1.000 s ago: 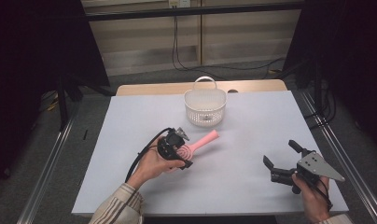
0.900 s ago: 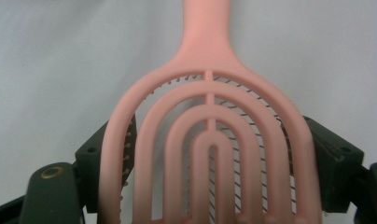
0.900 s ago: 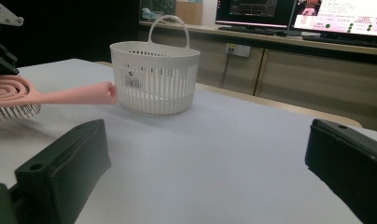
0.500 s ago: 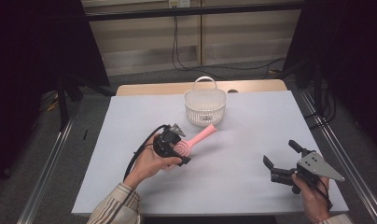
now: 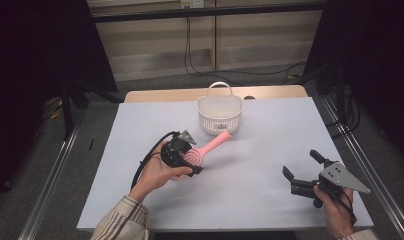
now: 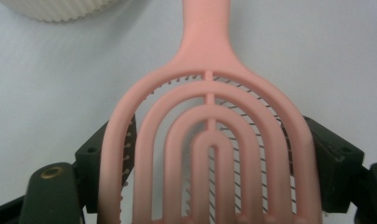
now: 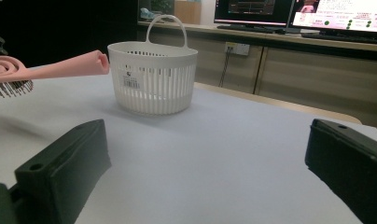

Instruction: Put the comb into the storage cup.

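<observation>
From above, the left gripper (image 5: 186,159) clamps the head of a pink hairbrush (image 5: 206,148) and holds it off the white table (image 5: 270,150), its handle pointing at the white basket (image 5: 219,114) near the far edge. The right gripper (image 5: 302,167) hangs wide open, empty, well apart.

In the left gripper view, both jaws press the brush's sides.

In the right gripper view, the brush handle ends just beside the basket's rim.

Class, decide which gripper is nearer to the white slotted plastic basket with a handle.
Left. The left gripper, clamping the pink vented hairbrush, sits just short of the basket; the right gripper waits open near the table's front right corner.
</observation>
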Tool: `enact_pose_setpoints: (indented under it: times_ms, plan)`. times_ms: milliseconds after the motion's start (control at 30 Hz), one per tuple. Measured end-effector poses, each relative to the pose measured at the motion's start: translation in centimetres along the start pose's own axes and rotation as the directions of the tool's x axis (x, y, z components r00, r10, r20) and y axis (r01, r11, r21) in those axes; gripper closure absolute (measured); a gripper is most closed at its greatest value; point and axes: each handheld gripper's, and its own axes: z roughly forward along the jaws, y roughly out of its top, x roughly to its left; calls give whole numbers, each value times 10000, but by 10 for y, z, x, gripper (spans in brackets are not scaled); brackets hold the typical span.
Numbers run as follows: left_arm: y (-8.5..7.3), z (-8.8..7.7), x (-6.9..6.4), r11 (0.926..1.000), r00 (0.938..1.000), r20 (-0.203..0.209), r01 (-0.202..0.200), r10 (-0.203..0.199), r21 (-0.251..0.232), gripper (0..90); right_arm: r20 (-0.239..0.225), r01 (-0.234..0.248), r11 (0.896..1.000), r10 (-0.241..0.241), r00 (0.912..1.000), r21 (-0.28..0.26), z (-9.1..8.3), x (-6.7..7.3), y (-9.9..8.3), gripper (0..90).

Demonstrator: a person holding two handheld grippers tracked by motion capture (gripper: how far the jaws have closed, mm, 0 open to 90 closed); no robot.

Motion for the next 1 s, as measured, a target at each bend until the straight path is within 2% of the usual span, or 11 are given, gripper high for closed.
enact_pose_setpoints:
  times_ms: [133,167,200,267,300,333,400,467,533,833,1000]
  plan:
    - [1,-4,-6,9998,10000,-18,-42,42,-214,208,-27,41,10000,-41,10000,1,0,1,1,0]
    - [1,-6,-5,9994,9994,-11,-345,345,-25,208,-20,113,9999,-114,9999,-26,0,1,1,1]
    - [1,-6,-8,9997,9999,-35,-108,108,-233,208,-30,108,9999,-108,9999,-28,0,1,1,1]
    - [2,-9,-8,9989,9989,-33,-467,467,-18,209,-33,48,10000,-48,10000,-51,-1,1,2,1]
    - [2,-9,-10,9994,9998,-45,-186,185,-308,208,-12,24,10000,-24,10000,-74,0,1,2,1]
    - [3,-11,-10,9990,9992,18,-410,411,-194,208,-12,39,10000,-39,10000,-82,0,0,2,1]
    - [4,-13,-13,9989,9997,121,-194,199,-432,208,-18,51,10000,-51,10000,-80,0,1,4,1]
    - [7,-17,-13,9980,9981,165,-581,586,-256,209,-67,117,9999,-118,9999,-74,1,2,5,0]
    - [9,-18,-17,9980,9986,209,-477,486,-426,208,-162,132,9999,-132,9998,11,2,4,6,0]
    - [29,-16,-34,9904,9891,508,-1370,1379,-206,208,-303,187,9996,-194,9994,-210,7,13,18,6]
    - [36,-9,-43,9892,9858,825,-1461,1462,-76,208,-806,512,9985,-527,9954,-200,14,24,24,3]
